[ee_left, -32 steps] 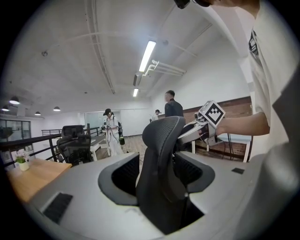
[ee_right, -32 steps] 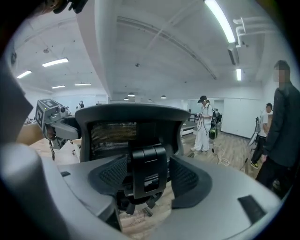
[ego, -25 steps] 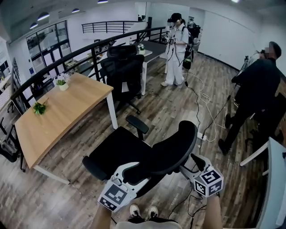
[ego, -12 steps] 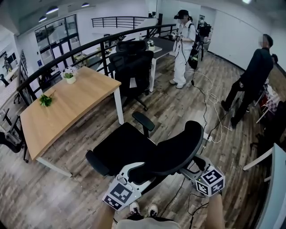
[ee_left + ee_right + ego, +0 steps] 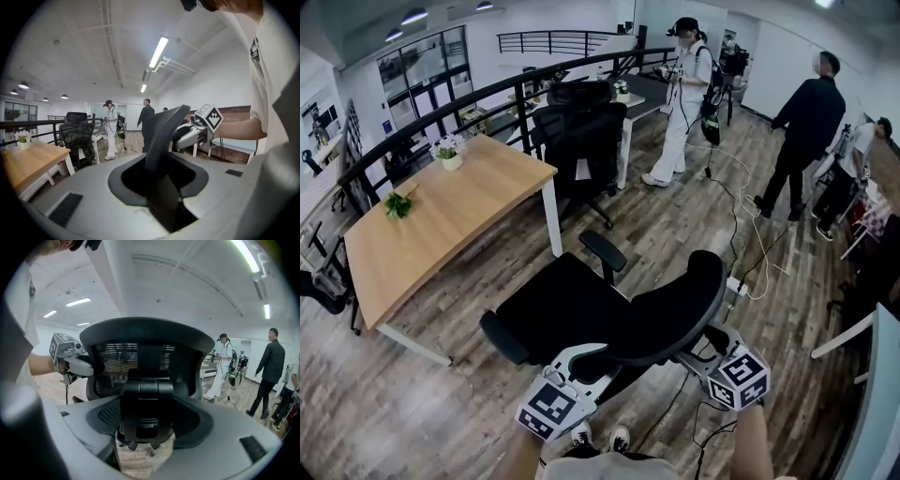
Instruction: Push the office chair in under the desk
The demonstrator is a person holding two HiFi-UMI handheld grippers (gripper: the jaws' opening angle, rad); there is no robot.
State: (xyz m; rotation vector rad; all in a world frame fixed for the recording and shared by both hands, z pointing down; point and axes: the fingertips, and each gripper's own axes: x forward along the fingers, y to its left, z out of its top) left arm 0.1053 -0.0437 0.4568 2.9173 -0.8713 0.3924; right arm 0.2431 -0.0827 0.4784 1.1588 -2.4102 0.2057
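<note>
The black office chair (image 5: pixel 567 305) stands on the wood floor, a little clear of the wooden desk (image 5: pixel 450 211), with its seat turned toward it. Its mesh backrest (image 5: pixel 666 323) is nearest me. My left gripper (image 5: pixel 572 367) is at the backrest's lower left edge (image 5: pixel 161 131). Its jaws are closing, and that edge fills the gap between them. My right gripper (image 5: pixel 701 345) is behind the backrest on the right, jaws wide apart. The black back-support bracket (image 5: pixel 147 408) stands between them, and I see no pads pressing on it.
A second black chair (image 5: pixel 581 141) stands at a white table beyond the desk. A person in white (image 5: pixel 680 94) and a person in black (image 5: pixel 802 131) stand at the back right. Cables (image 5: pixel 750 253) trail over the floor on the right. A black railing (image 5: pixel 487 94) runs behind the desk.
The person in black has walked from the right side to the back right. The view has shifted a little; the chair and both grippers keep their places.
</note>
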